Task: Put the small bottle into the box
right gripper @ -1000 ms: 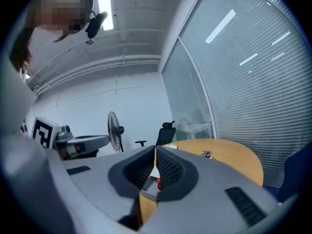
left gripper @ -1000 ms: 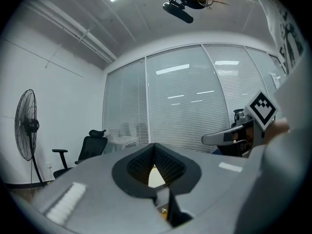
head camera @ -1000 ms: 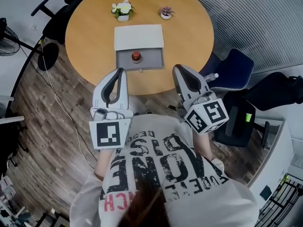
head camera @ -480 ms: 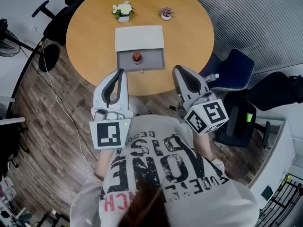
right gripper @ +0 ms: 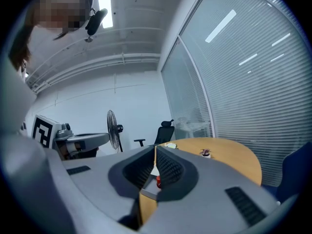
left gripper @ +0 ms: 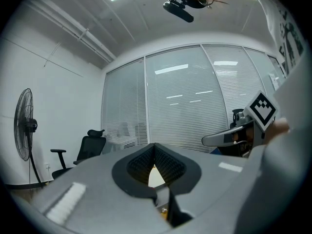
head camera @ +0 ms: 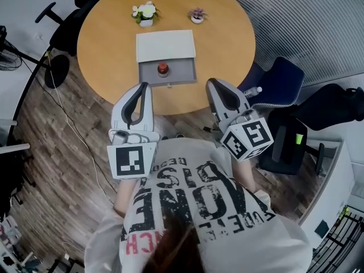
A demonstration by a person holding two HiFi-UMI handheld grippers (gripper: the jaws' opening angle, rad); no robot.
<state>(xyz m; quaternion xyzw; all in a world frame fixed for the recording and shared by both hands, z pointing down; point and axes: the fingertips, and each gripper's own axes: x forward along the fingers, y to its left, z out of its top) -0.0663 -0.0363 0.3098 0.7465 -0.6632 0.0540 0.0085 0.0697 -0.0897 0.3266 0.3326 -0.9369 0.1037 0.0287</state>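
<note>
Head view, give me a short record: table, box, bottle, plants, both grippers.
table: round wooden table
box: grey open box, white lid behind it
bottle: small red-capped bottle, inside the box
plants: white-flowered pot, purple-flowered pot, far side
left gripper: shut, empty, at near table edge
right gripper: shut, empty, at near table edge

The round table [head camera: 227, 44] looks smooth matt wood, the box [head camera: 165, 45] matt, the floor [head camera: 62, 147] grained planks.
</note>
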